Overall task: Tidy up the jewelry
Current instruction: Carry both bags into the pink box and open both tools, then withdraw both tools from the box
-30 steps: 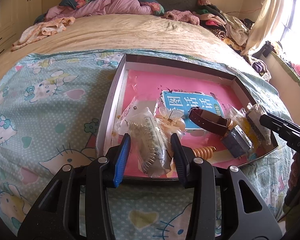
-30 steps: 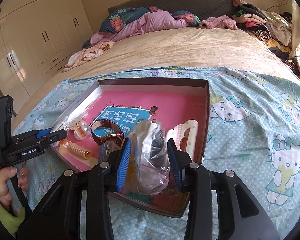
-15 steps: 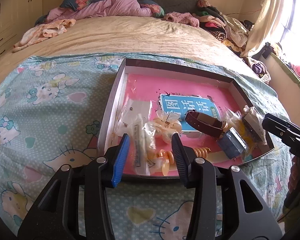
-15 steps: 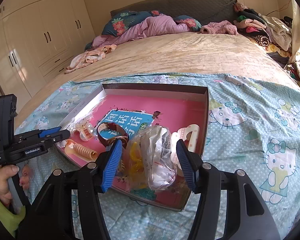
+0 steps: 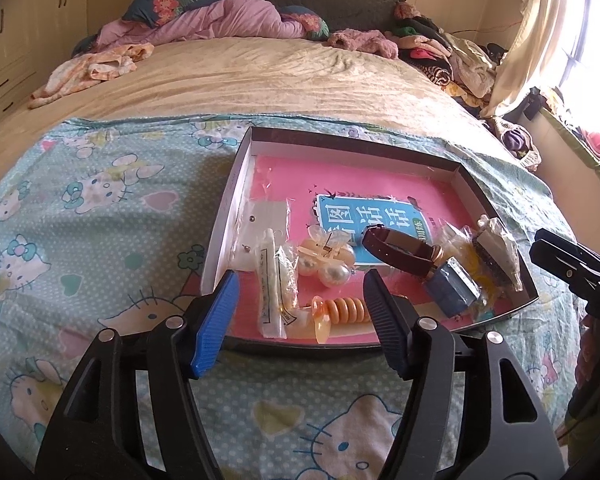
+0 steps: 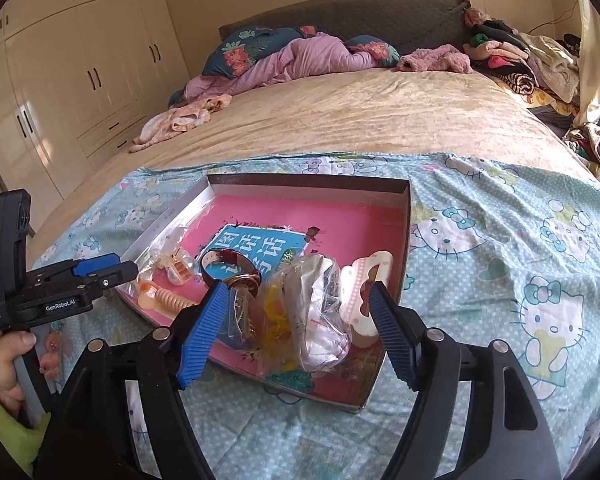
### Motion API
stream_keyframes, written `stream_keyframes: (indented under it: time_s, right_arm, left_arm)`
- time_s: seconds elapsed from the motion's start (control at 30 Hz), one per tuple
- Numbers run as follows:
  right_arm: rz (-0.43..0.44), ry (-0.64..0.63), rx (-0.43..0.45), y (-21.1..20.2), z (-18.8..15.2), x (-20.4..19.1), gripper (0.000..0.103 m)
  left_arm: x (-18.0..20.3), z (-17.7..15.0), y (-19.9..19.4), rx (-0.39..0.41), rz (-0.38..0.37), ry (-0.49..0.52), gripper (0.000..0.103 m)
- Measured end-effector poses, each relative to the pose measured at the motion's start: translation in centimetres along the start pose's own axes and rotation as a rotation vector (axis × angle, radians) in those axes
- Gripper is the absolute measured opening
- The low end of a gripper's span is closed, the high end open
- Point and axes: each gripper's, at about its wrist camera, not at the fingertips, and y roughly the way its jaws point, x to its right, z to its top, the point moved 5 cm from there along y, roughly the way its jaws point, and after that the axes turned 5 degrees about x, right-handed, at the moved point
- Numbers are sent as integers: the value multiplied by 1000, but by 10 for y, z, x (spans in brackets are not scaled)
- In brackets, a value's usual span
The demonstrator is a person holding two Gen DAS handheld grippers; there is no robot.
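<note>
Cotton sheet (image 5: 100, 216) in pale blue, printed with cartoon cats, covers the near end of the bed and carries a shallow cardboard tray (image 5: 224, 216) with white inner walls and a glossy pink floor.

Along the tray's left edge lies a flat clear bag with white card (image 5: 260, 220). Beside it, at the near-left corner, a long narrow crinkled packet (image 5: 274, 288) lies between the wide-standing pads of the left gripper (image 5: 298, 312), untouched by either. A second ago that gripper was clamped on a bulging bag; its jaws have just been opening and the packet now rests flat on the pink floor.

Next come a pearl-beaded hair clip (image 5: 328, 258), an orange ribbed spiral clip (image 5: 342, 310) at the near edge, a brown leather strap (image 5: 396, 248) curled over a blue label, and a small blue-grey box (image 5: 452, 284).

Toward the tray's near-right corner a puffy transparent bag (image 6: 320, 312) with yellow and white contents sits between the ridged blue pads of the right gripper (image 6: 296, 328), which has just been opening too; earlier it squeezed this bag, and now both pads stand clear. A white scalloped clip (image 6: 364, 280) lies against the right wall.

Beyond lie a beige blanket (image 6: 340, 120), purple bedding and heaped clothes.
</note>
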Motion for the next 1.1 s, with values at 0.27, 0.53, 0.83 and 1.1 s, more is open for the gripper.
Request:
stream_keyframes:
  time_s: [0.27, 0.53, 0.83, 1.1]
  right_arm:
    - [5, -5, 14, -13, 3, -4, 74]
    - [-1, -10, 38, -30, 5, -8, 74]
    - [9, -18, 83, -64, -1, -20, 95]
    - [-3, -57, 106, -91, -21, -38, 97]
  left_arm:
    - [2, 5, -16, 25, 20, 2, 77]
    - [9, 7, -37, 55, 45, 25, 93]
    - [20, -4, -62, 85, 40, 42, 93]
    - [32, -27, -89, 117, 17, 60, 93]
